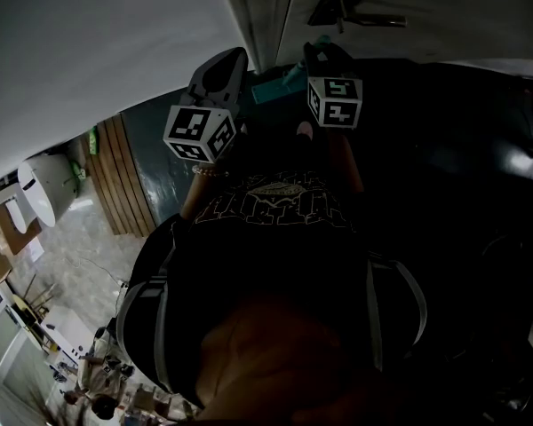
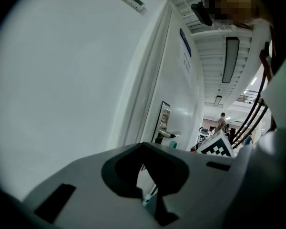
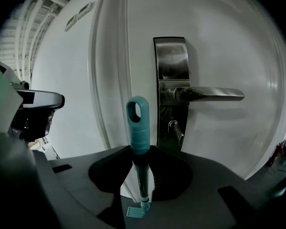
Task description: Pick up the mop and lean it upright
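The mop stands upright against a white door; its teal handle end (image 3: pixel 137 128) with a hanging hole rises just in front of the steel lever handle (image 3: pixel 205 94). Its dark shaft runs down through the gap of my right gripper (image 3: pixel 140 175) to the small teal mop head (image 3: pixel 136 212) far below. The right jaws stand wide on either side of the shaft, not pressing it. In the head view the teal handle (image 1: pixel 275 85) shows between my left gripper (image 1: pixel 220 74) and right gripper (image 1: pixel 324 56), both raised at the door. My left gripper (image 2: pixel 145 175) is open and empty beside the mop.
The white door and its frame (image 1: pixel 275 7) are right ahead, with a plain wall (image 2: pixel 76 80) to the left. A wooden slatted panel (image 1: pixel 120 176) and a white rounded object (image 1: pixel 40 189) stand at left. A person's dark shirt (image 1: pixel 275 264) fills the lower head view.
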### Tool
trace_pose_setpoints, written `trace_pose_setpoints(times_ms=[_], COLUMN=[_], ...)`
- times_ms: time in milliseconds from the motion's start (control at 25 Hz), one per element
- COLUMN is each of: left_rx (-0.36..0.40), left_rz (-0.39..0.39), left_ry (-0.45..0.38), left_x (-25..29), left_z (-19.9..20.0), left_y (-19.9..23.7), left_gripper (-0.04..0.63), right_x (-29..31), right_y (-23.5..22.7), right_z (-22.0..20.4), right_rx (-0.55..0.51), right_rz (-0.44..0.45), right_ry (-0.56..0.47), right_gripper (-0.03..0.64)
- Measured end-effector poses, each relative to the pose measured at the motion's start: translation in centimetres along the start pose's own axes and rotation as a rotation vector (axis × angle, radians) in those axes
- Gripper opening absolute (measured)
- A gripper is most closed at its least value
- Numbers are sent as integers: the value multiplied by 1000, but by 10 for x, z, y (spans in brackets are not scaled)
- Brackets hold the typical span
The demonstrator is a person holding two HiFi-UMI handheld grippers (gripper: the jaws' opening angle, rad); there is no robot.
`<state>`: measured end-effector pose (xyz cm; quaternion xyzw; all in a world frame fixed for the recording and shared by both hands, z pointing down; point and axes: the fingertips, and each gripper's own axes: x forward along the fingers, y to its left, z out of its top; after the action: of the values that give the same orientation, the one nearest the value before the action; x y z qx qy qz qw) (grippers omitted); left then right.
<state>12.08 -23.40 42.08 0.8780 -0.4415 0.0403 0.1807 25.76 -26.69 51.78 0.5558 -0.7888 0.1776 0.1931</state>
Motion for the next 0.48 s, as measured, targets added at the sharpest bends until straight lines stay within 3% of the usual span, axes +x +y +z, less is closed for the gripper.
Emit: trace_pose_setpoints(times_ms=[480], left_rx=[-6], left_rz=[2], left_ry=[-9], left_x=[-5], left_z=[6], left_y=[7], left_gripper=[37], right_x=[39], right_y=[-2], right_z=[23], right_rx=[-8], right_rz=[-28], right_ry=[-48], right_gripper=[123])
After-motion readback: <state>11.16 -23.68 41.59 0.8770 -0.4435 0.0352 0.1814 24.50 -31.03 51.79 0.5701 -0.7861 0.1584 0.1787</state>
